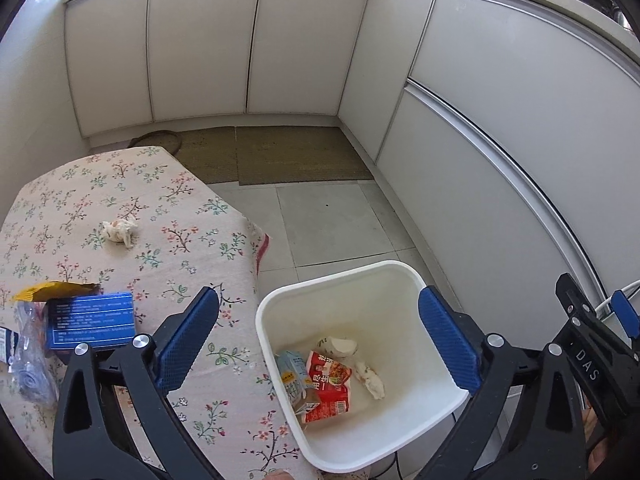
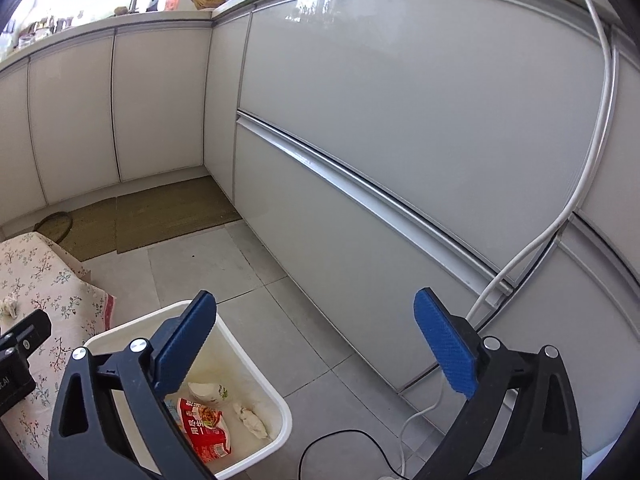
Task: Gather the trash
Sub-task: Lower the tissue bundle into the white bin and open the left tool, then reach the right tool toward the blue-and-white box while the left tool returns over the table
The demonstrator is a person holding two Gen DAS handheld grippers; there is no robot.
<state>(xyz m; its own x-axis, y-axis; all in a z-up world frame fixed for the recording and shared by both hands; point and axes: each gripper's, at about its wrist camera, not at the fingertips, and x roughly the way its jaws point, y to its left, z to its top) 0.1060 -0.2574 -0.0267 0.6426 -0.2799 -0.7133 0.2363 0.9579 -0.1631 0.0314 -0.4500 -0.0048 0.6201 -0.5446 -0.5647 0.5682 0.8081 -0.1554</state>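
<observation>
Setting: a kitchen corner with pale grey glossy cabinet fronts (image 1: 200,48), grey floor tiles (image 1: 336,224) and brown woven floor mats (image 1: 288,156) along the cabinet base.
Tabletop: a cream cloth printed with small flowers (image 1: 168,208) covers it; the tabletop stands at the left, touching or just beside the bin.
Bin: a white square plastic waste bin (image 1: 320,280) stands on the floor between tabletop and cabinets. Inside lie a red printed food wrapper (image 1: 330,386), a pale blue small carton (image 1: 292,372), a crushed white paper cup (image 1: 338,346) and a crumpled white tissue (image 1: 370,378).
Trash left on the tabletop: a crumpled white tissue wad (image 1: 119,231) far back on the cloth; nearer, a blue printed flat box (image 1: 90,318), a yellow torn wrapper (image 1: 52,290) and a clear plastic bag (image 1: 30,364) at the left edge.
Cables: a white cord (image 2: 592,152) runs down the cabinet; a black cable (image 2: 340,436) lies on the floor.
Left gripper (image 1: 320,340): fingers wide apart, nothing between them, hovering over the bin's mouth; the tabletop trash lies to their left.
Right gripper (image 2: 316,348): fingers wide apart and empty, above the floor just right of the bin.
</observation>
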